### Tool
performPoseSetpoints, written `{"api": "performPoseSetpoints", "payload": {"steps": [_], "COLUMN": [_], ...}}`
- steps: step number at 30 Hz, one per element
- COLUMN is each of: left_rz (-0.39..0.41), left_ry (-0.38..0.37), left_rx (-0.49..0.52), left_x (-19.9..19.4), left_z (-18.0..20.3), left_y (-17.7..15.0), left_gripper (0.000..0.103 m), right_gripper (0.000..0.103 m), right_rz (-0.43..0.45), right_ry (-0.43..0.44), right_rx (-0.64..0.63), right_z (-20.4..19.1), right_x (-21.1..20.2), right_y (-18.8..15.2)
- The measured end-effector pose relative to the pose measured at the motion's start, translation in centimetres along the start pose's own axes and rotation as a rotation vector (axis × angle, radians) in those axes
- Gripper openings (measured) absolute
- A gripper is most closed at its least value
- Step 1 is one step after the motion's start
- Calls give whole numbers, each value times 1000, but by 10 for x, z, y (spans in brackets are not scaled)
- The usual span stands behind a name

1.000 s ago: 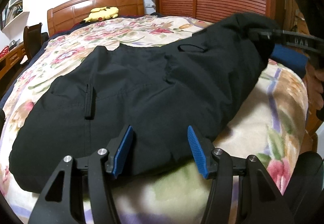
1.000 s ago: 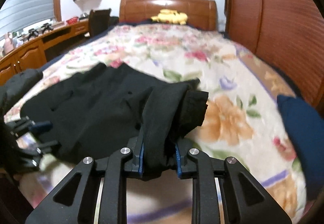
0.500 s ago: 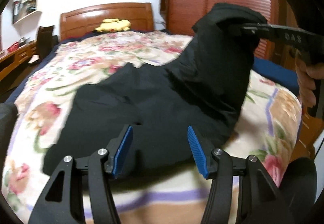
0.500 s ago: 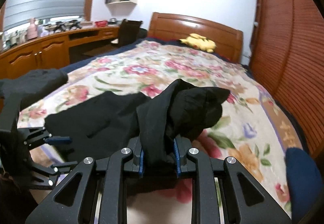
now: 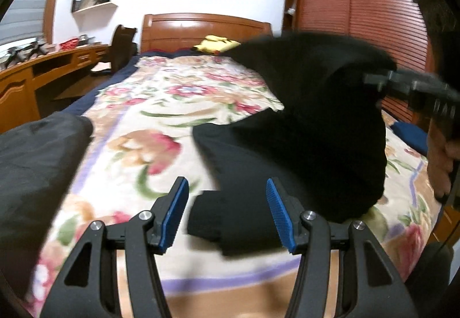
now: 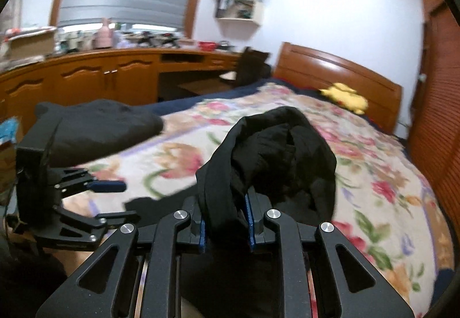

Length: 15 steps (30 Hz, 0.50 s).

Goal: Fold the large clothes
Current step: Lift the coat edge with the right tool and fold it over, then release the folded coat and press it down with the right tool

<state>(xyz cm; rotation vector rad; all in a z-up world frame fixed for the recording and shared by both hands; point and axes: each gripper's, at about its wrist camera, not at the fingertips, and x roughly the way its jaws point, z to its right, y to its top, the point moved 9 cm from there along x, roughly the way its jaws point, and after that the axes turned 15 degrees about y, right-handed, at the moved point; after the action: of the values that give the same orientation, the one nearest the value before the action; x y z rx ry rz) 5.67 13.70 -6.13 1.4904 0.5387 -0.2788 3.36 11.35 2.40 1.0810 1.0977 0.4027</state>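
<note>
A large black garment [image 5: 302,131] lies on the floral bedspread [image 5: 149,122] near the foot of the bed. My right gripper [image 6: 225,227] is shut on a bunched part of the black garment [image 6: 276,151] and holds it lifted above the bed; it also shows at the right of the left wrist view [image 5: 373,79]. My left gripper [image 5: 227,211] is open and empty, its blue pads either side of a low edge of the garment. It shows at the left of the right wrist view [image 6: 115,200].
A second dark garment [image 5: 34,151] lies at the bed's left edge. A yellow plush toy [image 5: 215,44] sits by the wooden headboard [image 5: 201,27]. A wooden desk [image 6: 100,73] and chair [image 6: 253,65] stand left; a slatted wardrobe [image 5: 359,1] stands right.
My right gripper has lifted the gripped end of the garment higher and carried it leftward over the rest. The left gripper has swung left and stayed open.
</note>
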Motion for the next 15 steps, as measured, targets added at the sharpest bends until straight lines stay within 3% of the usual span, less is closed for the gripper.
{"api": "performPoseSetpoints", "payload": {"steps": [5,7,8,9,11,15], "left_rz": [-4,-3,-3,-3,-2,-6], "left_ry": [11,10,8,5,-1,-10], "left_rx": [-65,-68,-66,-60,-49,-41], "left_x": [0,1,1,1,3,2], "left_z": [-26,-28,-26,-23,-19,-11], "left_y": [0,-1,0,-1,0,1], "left_gripper": [56,56,56,56,56,56], "right_gripper": [23,27,36,55,75,77], "right_rz": [-143,-157,-147,-117,-65,-32], "right_ry": [88,113,121,125,104,35], "right_rx": [68,108,115,111,101,108], "right_z": [-15,-12,-9,-6,-1,19], "right_x": [55,60,57,50,34,9], "right_y": [-27,-32,-32,-27,-18,-13]}}
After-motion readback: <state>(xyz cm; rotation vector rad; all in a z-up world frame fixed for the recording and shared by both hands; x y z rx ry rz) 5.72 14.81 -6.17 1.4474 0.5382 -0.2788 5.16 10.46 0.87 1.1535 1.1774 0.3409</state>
